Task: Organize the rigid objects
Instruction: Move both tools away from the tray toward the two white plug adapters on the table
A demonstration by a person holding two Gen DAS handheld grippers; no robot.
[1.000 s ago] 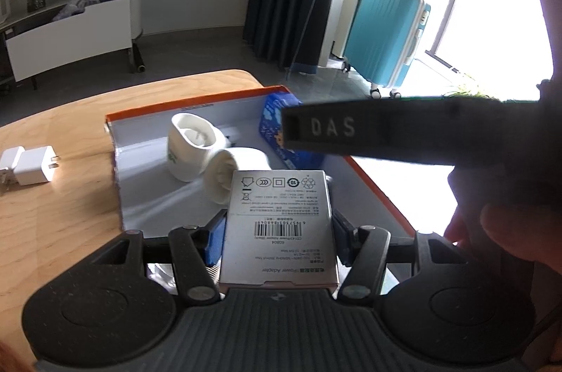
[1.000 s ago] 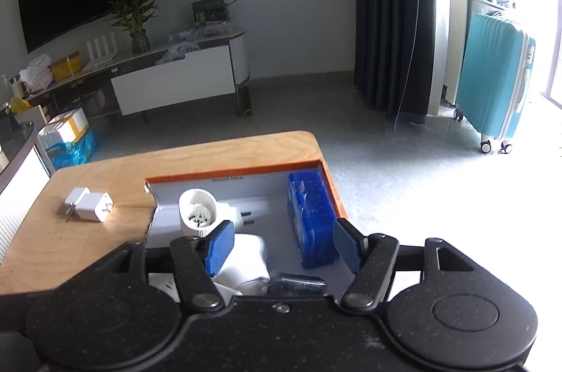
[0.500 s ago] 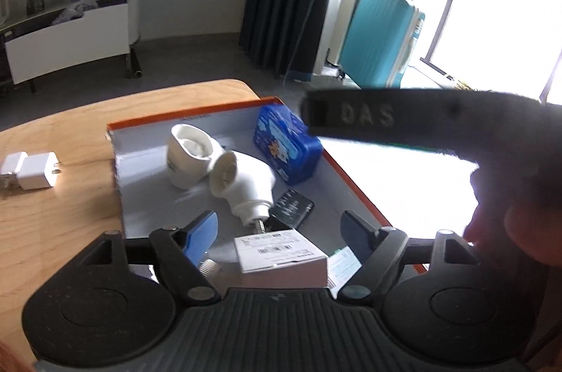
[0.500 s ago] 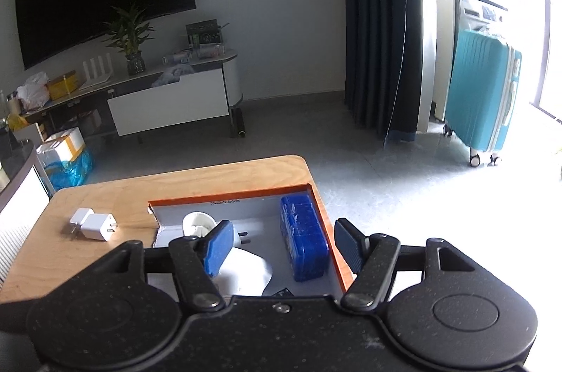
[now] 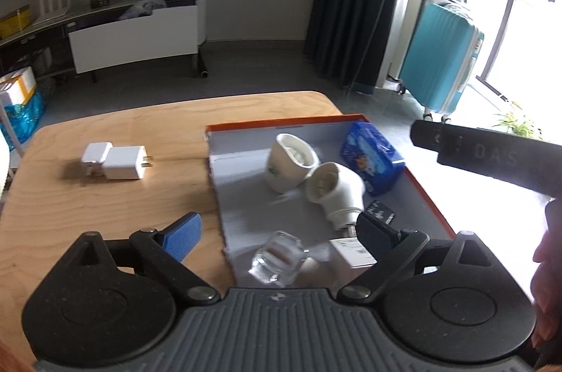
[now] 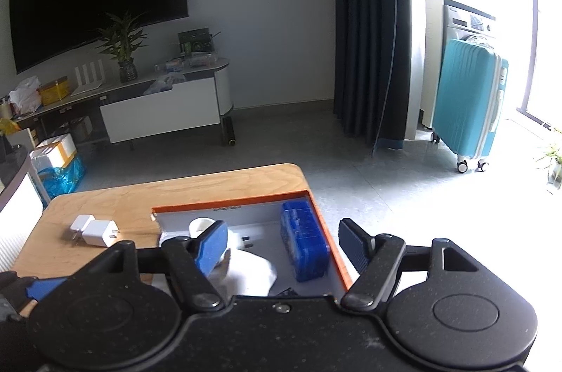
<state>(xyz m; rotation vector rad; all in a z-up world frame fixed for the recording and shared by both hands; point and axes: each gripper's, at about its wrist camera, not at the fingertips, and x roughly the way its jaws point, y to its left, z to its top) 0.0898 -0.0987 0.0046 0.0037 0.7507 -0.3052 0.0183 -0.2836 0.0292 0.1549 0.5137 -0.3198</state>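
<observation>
Release step: the left gripper [image 5: 279,229] is opening, empty, above the box [image 5: 281,127]. Next, it must reach the chargers [image 5: 116,160] to its left; right gripper [image 6: 282,243] is opening, empty.

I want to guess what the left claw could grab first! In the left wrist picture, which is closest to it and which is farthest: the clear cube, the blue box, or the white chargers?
1. clear cube: right between the opening fingers of the left gripper, at the tray's near end.
2. blue box: at the tray's far right corner.
3. white chargers: out on the table, far left.
The last two are nearly level; hard to rank.
</observation>
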